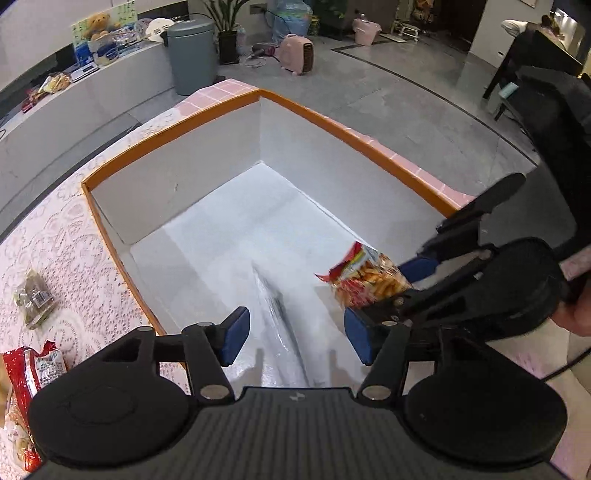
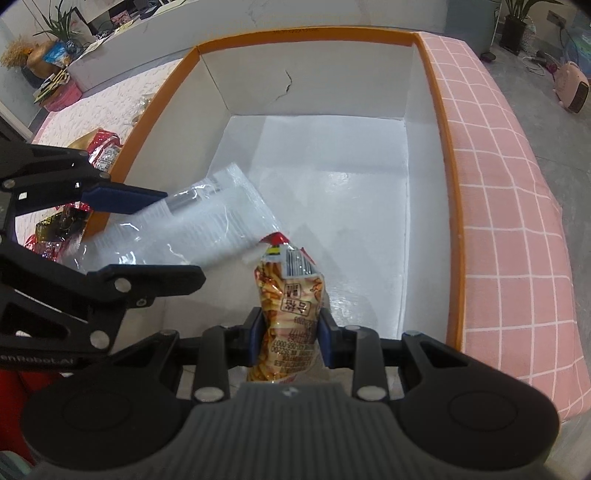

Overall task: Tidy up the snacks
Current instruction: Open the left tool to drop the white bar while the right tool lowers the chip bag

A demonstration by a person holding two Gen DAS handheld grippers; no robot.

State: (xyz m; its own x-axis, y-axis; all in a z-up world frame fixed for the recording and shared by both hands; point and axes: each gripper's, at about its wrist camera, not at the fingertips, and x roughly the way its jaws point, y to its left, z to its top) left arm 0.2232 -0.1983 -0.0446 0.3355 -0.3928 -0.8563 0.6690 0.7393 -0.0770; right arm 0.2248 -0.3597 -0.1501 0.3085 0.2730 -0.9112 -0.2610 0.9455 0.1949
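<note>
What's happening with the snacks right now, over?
Left gripper open over clear packet. Right gripper clamped on fries-style snack bag, above the orange-rimmed box. Nothing blocking.

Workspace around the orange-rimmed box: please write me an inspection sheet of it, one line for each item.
Surface: table with pink lace cloth.
Job's things: orange-rimmed box; clear plastic bag inside; snack packet in right gripper.
Clutter: red snack packs and a dark packet beside the box.
Grippers: left gripper open over the clear bag; right shut on the packet.
Cables: cord on the floor.
Surroundings: grey bin, pink heater, potted plant.
</note>
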